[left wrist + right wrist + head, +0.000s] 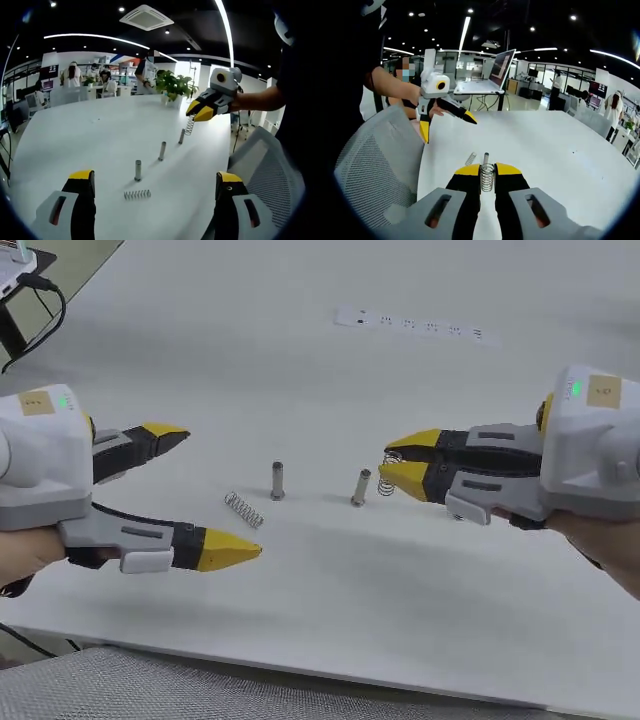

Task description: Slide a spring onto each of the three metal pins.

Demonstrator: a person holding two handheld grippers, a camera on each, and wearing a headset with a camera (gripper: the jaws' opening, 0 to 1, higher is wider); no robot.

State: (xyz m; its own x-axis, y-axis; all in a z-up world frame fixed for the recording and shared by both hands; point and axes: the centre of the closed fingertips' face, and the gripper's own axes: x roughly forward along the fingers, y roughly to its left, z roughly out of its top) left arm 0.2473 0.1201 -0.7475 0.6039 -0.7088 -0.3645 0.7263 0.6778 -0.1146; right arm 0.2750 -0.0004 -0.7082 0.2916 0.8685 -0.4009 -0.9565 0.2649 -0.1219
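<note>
The white counter (330,380) has all the work out in the open. The right gripper (386,466) has its fingers pressed together on the held spring (487,177). It is pinched near the upper coils, so the rest hangs free. The left gripper (220,492) hovers with fingers spread wide, holding nothing.

Three pins stand upright in a row, all bare as far as I can tell. The far pin (182,136) is just beside the hanging spring's lower end, then come the middle pin (162,150) and the near pin (138,170). A loose spring (243,510) lies on its side close to the near pin.

From where I stand, the step is seating the held spring on the far pin. I'd bring the spring plumb and centre its bottom coil over the pin's tip before any descent. Then I'd lower it gently and release only once coils surround the shaft. A slanted approach would likely snag the coils or tip the pin.
</note>
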